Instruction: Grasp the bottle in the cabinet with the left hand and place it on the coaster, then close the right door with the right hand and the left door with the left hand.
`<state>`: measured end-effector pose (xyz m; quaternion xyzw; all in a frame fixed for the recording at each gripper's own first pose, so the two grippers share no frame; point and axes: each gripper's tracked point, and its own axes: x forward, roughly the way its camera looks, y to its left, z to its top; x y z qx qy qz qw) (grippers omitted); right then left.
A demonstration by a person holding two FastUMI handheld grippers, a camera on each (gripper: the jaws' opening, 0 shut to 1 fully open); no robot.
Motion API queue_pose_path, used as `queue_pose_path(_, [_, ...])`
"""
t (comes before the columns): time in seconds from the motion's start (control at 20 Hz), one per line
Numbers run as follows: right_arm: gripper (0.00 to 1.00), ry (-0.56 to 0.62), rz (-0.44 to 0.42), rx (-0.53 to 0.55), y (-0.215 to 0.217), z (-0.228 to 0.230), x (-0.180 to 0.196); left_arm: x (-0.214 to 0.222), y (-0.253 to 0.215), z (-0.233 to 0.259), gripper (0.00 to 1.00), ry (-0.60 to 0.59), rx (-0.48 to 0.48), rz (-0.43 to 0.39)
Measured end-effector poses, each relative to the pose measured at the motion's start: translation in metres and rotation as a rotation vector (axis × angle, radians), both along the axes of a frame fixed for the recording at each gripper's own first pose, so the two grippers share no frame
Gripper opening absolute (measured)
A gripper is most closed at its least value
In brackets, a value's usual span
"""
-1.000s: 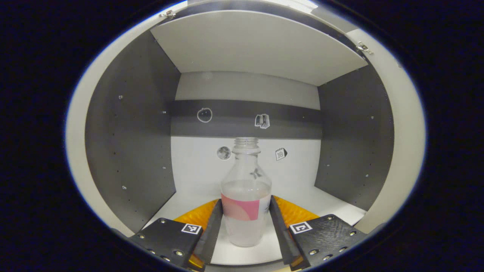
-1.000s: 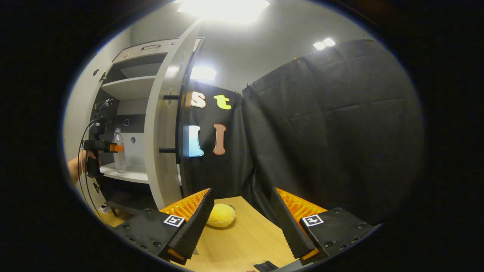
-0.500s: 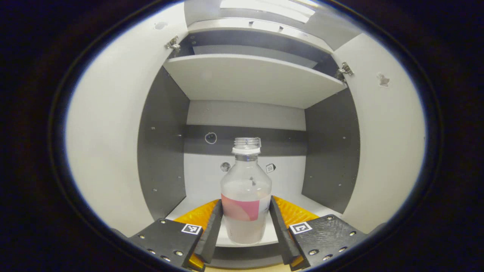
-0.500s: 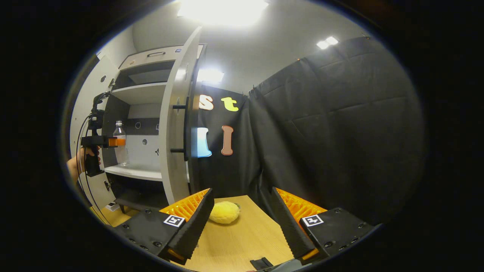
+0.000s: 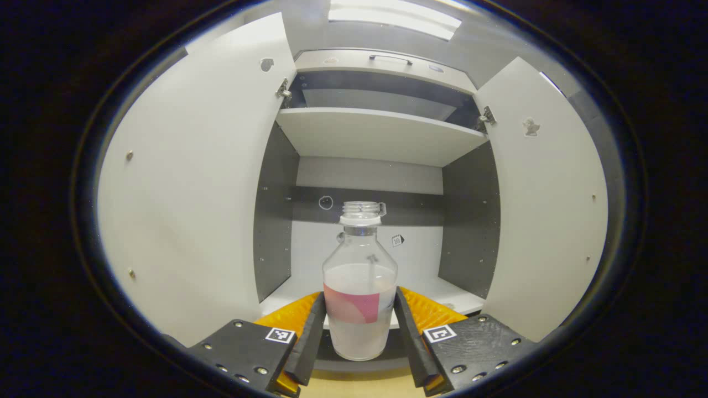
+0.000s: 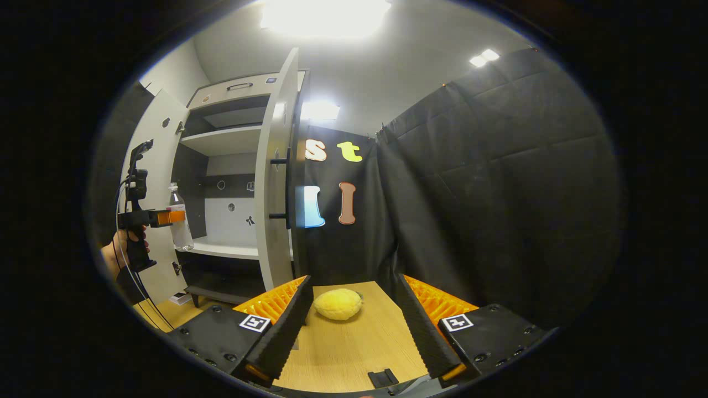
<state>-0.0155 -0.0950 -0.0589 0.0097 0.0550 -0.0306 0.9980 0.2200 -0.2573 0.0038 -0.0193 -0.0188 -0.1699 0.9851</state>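
The left gripper (image 5: 359,331) is clamped on the bottle (image 5: 360,287), with a finger (image 5: 310,337) pressed to each side of the lower body at the level of the pink label. The bottle stands upright between the fingers; it is clear plastic, uncapped, and partly filled with a pale liquid. It is held in the air in front of the cabinet (image 5: 381,138), out past the front edge of the lower shelf (image 5: 442,290), with nothing under its base touching it. Both cabinet doors are swung wide: the left door (image 5: 188,182) and the right door (image 5: 545,193) flank the opening, and an upper shelf (image 5: 376,132) spans the interior. In the right gripper view, the left gripper (image 6: 176,216) appears far off at the left, held by a hand (image 6: 123,250), with the bottle (image 6: 180,221) in front of the open cabinet (image 6: 227,143). The right door (image 6: 276,182) is seen edge-on there, its dark handle (image 6: 283,188) facing the booth wall. The right gripper (image 6: 354,326) has its jaws spread apart and grips nothing; it hangs above the wooden table (image 6: 343,348). A round yellow object (image 6: 338,304) lies on the table towards its far edge, between the two fingers in the line of sight but well beyond them. A small black piece (image 6: 383,378) lies at the table's near edge.
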Motion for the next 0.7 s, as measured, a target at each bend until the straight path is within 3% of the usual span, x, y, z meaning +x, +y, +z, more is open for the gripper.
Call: queue_pose_path(0.7, [0.96,0.042,0.071,-0.036,0.001,-0.011,-0.034,-0.082,-0.009,-0.116,0.69,0.083,0.000,-0.045])
